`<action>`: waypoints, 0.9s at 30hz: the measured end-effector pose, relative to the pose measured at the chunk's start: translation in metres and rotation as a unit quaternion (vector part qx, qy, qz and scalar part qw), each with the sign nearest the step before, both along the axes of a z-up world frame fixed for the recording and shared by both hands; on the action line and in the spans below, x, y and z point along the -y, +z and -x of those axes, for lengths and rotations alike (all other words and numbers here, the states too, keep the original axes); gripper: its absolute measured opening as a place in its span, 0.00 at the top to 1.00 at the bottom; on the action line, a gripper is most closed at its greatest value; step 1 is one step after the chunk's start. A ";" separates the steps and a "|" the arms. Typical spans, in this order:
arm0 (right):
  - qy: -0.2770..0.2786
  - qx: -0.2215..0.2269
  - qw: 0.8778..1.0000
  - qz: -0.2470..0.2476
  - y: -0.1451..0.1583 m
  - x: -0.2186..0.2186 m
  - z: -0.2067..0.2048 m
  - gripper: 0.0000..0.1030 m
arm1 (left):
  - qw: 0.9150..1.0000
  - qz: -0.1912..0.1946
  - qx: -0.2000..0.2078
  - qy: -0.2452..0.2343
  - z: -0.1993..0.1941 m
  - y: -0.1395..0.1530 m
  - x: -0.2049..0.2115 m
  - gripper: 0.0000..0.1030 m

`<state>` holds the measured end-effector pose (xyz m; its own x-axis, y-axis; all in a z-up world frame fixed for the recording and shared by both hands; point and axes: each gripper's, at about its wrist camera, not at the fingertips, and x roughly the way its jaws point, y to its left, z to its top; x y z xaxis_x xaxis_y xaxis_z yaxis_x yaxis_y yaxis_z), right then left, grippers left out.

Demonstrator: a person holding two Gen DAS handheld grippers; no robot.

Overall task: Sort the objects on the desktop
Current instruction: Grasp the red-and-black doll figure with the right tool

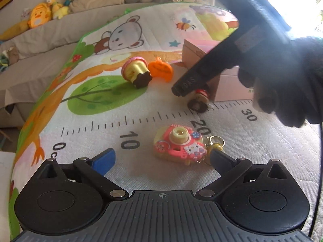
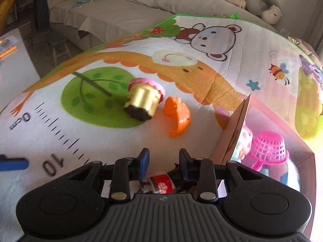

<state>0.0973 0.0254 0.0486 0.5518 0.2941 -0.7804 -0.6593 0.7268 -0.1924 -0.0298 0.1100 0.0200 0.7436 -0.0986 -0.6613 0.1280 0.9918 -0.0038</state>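
Observation:
A pink toy camera (image 1: 179, 147) with a gold key ring lies on the play mat (image 1: 141, 104). My left gripper (image 1: 163, 158) is open around it, one finger on each side, pads apart from it. My right gripper (image 1: 180, 89), held by a black-gloved hand (image 1: 282, 76), reaches down to a small red cake toy (image 1: 198, 100) beside the pink box (image 1: 228, 84). In the right wrist view the right gripper (image 2: 164, 155) has its jaws narrow on that red cake toy (image 2: 161, 183), which sits deep between the fingers.
A yellow cupcake toy (image 2: 144, 102) lies on its side by an orange pumpkin piece (image 2: 177, 115) mid-mat. The pink box (image 2: 238, 121) at right holds a pink basket (image 2: 268, 147) and other toys. A sofa (image 2: 121, 14) with plush toys runs behind the mat.

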 end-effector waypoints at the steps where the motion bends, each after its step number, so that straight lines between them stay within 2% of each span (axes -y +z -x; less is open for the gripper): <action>1: 0.010 -0.010 1.000 -0.008 0.003 0.005 0.010 0.69 | 1.000 0.000 0.000 -0.001 0.001 0.000 0.000 0.01; 4: 0.033 -0.016 0.999 -0.007 0.008 0.021 0.042 0.69 | 1.000 -0.003 -0.002 -0.004 0.003 0.000 0.003 0.01; 8: 0.038 -0.007 0.999 0.003 0.006 0.054 0.072 0.69 | 1.000 -0.003 -0.004 -0.012 0.005 0.002 0.008 0.01; 11: 0.020 0.030 0.999 0.031 -0.005 0.085 0.089 0.65 | 1.000 -0.004 -0.004 -0.020 0.005 0.003 0.013 0.01; 15: -0.044 0.050 0.997 0.039 -0.012 0.129 0.090 0.61 | 0.999 0.002 -0.009 -0.042 0.004 0.002 0.024 0.01; 19: -0.088 0.015 0.995 -0.032 -0.002 0.161 0.081 0.56 | 0.998 0.011 -0.017 -0.063 -0.004 -0.002 0.040 0.00; 21: -0.092 -0.003 0.992 -0.083 0.007 0.164 0.076 0.43 | 0.996 0.025 -0.021 -0.087 -0.004 -0.003 0.050 0.00; 24: -0.088 -0.035 0.984 -0.154 0.015 0.149 0.061 0.37 | 0.995 0.007 -0.016 -0.103 0.000 -0.002 0.062 0.00; 27: -0.097 -0.071 0.975 -0.188 0.009 0.120 0.040 0.37 | 0.995 -0.013 -0.015 -0.099 0.006 -0.003 0.061 0.00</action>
<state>0.0575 -0.0947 0.0578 0.5198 0.4748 -0.7102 -0.5038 0.8418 0.1940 -0.0358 0.0485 0.0175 0.6916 -0.2239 -0.6867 0.3212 0.9469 0.0147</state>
